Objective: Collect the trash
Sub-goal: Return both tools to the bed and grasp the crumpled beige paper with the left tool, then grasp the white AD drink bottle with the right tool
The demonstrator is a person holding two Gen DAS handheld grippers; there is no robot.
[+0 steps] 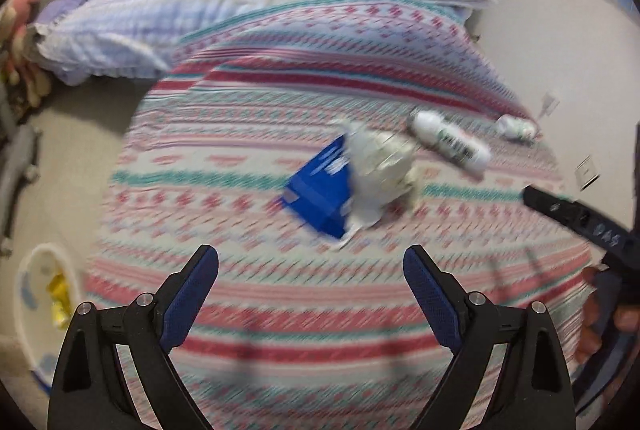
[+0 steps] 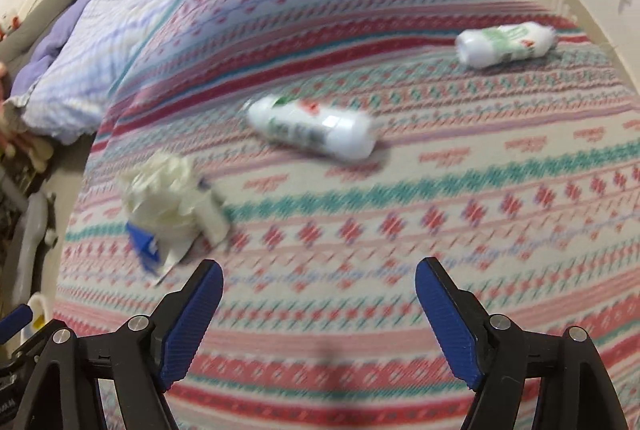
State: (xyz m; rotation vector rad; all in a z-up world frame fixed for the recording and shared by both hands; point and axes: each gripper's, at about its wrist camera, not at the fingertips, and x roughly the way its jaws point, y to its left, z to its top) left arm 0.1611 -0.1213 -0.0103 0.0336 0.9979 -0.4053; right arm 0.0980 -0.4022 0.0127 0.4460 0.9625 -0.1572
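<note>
Trash is being left uncollected on the striped bedspread (image 1: 280,310): a crumpled paper wad (image 1: 380,169) touching a blue carton (image 1: 320,197) at mid-frame, two white bottles (image 2: 312,127) (image 2: 506,43) towards the upper right. A bin (image 1: 24,294) at lower left is already holding yellow wrappers (image 1: 60,296). Nothing is being held by the left gripper (image 1: 311,294) or right gripper (image 2: 319,306); both are being carried wide open

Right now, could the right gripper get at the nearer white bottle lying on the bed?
Probably yes. The right gripper is open and empty, and only bare bedspread lies between it and the nearer white bottle. The crumpled paper sits off to one side.
</note>
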